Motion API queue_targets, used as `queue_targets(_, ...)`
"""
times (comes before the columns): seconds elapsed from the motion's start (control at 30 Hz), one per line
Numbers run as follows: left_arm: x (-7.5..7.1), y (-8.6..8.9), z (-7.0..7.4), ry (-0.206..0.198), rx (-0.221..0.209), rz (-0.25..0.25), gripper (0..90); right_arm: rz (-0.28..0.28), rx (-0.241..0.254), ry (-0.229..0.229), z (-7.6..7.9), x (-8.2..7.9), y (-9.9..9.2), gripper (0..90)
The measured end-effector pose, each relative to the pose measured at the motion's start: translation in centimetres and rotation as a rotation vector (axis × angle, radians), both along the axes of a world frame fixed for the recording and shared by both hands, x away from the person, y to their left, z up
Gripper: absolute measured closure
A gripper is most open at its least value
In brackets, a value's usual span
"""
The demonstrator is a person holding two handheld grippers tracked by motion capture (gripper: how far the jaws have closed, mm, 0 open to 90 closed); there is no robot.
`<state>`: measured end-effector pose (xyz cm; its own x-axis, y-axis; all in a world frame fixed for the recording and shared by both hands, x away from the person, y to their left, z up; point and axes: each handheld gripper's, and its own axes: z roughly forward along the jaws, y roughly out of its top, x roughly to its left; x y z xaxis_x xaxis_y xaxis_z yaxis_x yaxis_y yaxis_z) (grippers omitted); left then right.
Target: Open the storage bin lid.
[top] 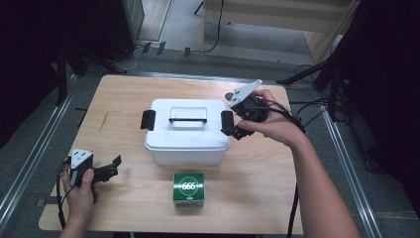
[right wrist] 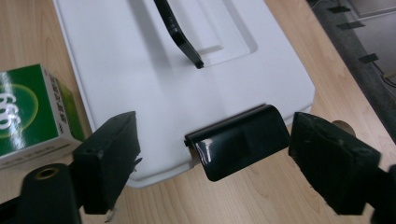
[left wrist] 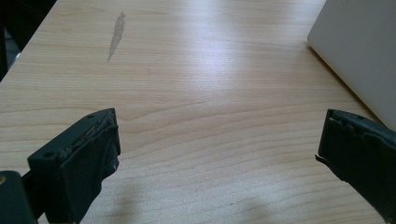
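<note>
While the white box [top: 187,133] sits mid-table behind the green carton [top: 188,189], I bring my right gripper [right wrist: 212,154] to its right-hand black latch [right wrist: 240,145], jaws spread either side, not yet pinching. Next I judge: close squarely, then lift. My left gripper [left wrist: 217,149] rests spread, holding nothing.

White lidded box [top: 187,131] with black clips, sitting mid-table

It's a white plastic box, lid on, lying flat and square to the table edges. A black carry handle [top: 187,119] is folded down into a recess on top. There's a glossy black latch on each short end; the right-hand latch [right wrist: 238,141] hangs over the lid's rim, down against the side.
</note>
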<state>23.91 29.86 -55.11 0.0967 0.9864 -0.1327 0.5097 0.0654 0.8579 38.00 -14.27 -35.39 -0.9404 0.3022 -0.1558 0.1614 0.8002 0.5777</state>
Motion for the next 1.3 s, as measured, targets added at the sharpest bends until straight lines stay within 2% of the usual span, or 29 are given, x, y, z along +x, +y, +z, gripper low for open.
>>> queue_targets(0.07,0.0,0.0,0.0,0.002,0.000,-0.001,0.0,0.026,-0.042,0.017,0.3,0.4,0.5,19.3)
queue_targets(0.2,0.0,0.0,0.0,0.003,-0.001,-0.003,0.0,0.089,-0.165,0.032,0.7,0.8,2.0,21.2)
queue_targets(0.33,0.0,0.0,0.0,0.006,0.000,-0.007,0.0,0.139,-0.225,0.059,1.3,1.0,3.2,22.1)
queue_targets(0.43,0.0,0.0,0.0,0.006,0.001,-0.009,0.0,0.145,-0.269,0.039,1.6,1.2,4.2,28.5)
queue_targets(0.5,0.0,0.0,0.0,0.007,0.001,-0.011,0.0,0.146,-0.279,0.015,1.7,1.2,4.8,31.9)
queue_targets(0.6,0.0,0.0,0.0,0.010,0.002,-0.013,0.0,0.157,-0.288,-0.009,1.8,1.3,5.5,42.3)
queue_targets(0.77,0.1,-0.1,0.0,0.013,0.008,-0.015,0.0,0.177,-0.299,-0.039,2.0,1.4,6.6,48.7)
queue_targets(1.03,0.1,-0.1,0.0,0.012,0.007,-0.018,0.0,0.226,-0.308,-0.002,1.9,1.4,8.3,58.2)
queue_targets(1.3,0.1,-0.1,0.0,0.012,0.008,-0.019,0.0,0.263,-0.324,-0.017,1.5,1.6,9.7,67.0)
